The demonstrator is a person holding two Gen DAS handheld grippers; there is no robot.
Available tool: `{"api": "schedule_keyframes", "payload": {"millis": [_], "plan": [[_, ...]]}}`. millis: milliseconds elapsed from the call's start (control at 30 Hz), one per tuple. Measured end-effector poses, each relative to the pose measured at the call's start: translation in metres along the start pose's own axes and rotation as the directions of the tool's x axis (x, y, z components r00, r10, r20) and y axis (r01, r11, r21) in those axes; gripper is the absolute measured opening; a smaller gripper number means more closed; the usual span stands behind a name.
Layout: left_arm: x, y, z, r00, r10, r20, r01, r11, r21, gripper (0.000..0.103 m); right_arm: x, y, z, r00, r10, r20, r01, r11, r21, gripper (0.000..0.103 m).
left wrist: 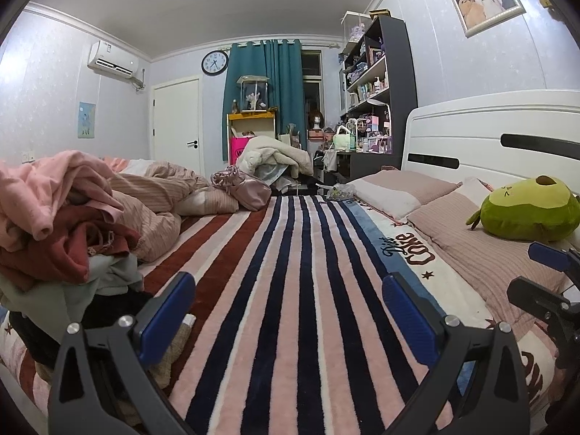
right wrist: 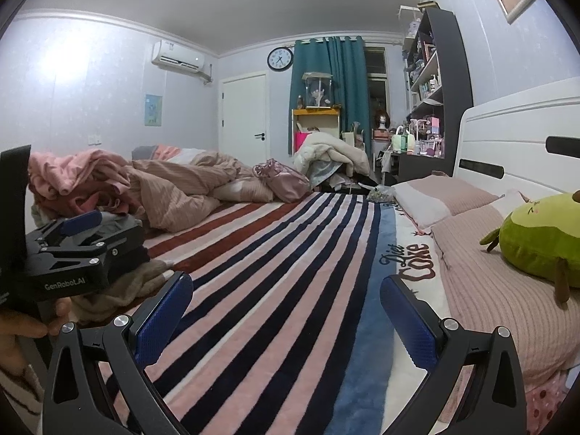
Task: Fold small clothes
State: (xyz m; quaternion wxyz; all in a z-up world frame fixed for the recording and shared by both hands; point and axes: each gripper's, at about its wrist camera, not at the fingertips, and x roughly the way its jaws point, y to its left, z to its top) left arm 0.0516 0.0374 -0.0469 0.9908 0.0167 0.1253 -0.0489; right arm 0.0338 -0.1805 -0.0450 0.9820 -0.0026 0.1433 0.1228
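Pale lilac walls are seen; a teal curtain (left wrist: 262, 98) is drawn beside a dark window far off, a white headboard (left wrist: 489, 134) right.

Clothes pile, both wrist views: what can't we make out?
- Clothes pile, left wrist view: lower layers buried under the top garments and the left finger; item count unclear.
- Right wrist view: left gripper covers the pile's near side.
- Small white item: too small to identify.

"Diet Coke" is printed on the blanket (left wrist: 409, 250), ahead and right of the left claw (left wrist: 290, 311); "GenRobot.AI" stands on the left claw's body, seen left of the right claw (right wrist: 286, 311)
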Motion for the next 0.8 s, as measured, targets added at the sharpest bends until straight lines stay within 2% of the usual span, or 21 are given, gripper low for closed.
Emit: {"api": "schedule_keyframes", "payload": {"millis": [800], "plan": [[-0.0030, 0.0003, 0.0014, 1.000, 0.019, 0.003, -0.019, 1.000, 0.007, 0.102, -0.0046, 0.0040, 0.0009, 1.000, 0.000, 0.006, 0.000, 1.000, -0.003, 0.103]]}}
